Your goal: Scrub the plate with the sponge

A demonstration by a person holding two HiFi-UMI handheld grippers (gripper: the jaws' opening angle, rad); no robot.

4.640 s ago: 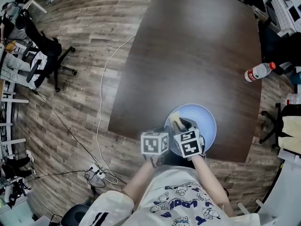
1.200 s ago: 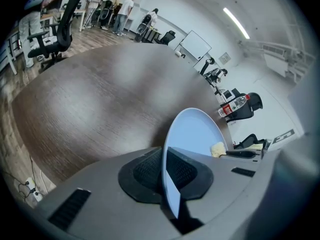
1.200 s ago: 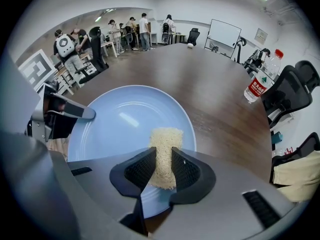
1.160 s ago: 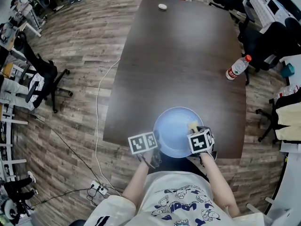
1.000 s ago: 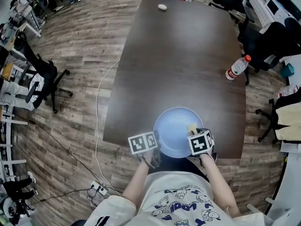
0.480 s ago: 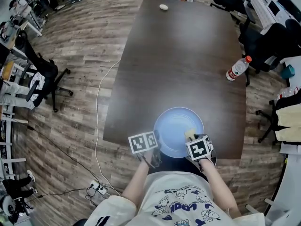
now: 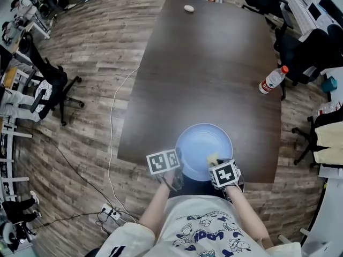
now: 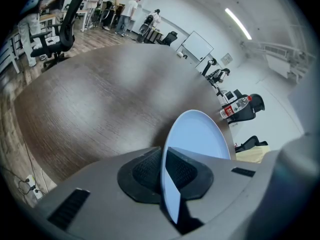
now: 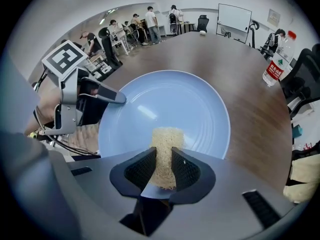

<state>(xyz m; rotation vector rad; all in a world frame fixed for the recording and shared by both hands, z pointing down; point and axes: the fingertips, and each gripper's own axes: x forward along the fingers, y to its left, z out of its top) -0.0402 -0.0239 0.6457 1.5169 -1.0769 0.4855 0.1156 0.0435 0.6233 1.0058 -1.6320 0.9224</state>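
White cartoon-print T-shirt point(image 7: 206, 232); grey left gripper point(image 8: 163, 153) and right gripper point(image 9: 163, 155) with black ribbed jaws.

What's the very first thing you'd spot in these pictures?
The big pale blue plate sits at the near edge of the long dark table. The left gripper pinches its rim, and the right gripper holds a yellow sponge against it. A lone water bottle stands by the table's right edge.
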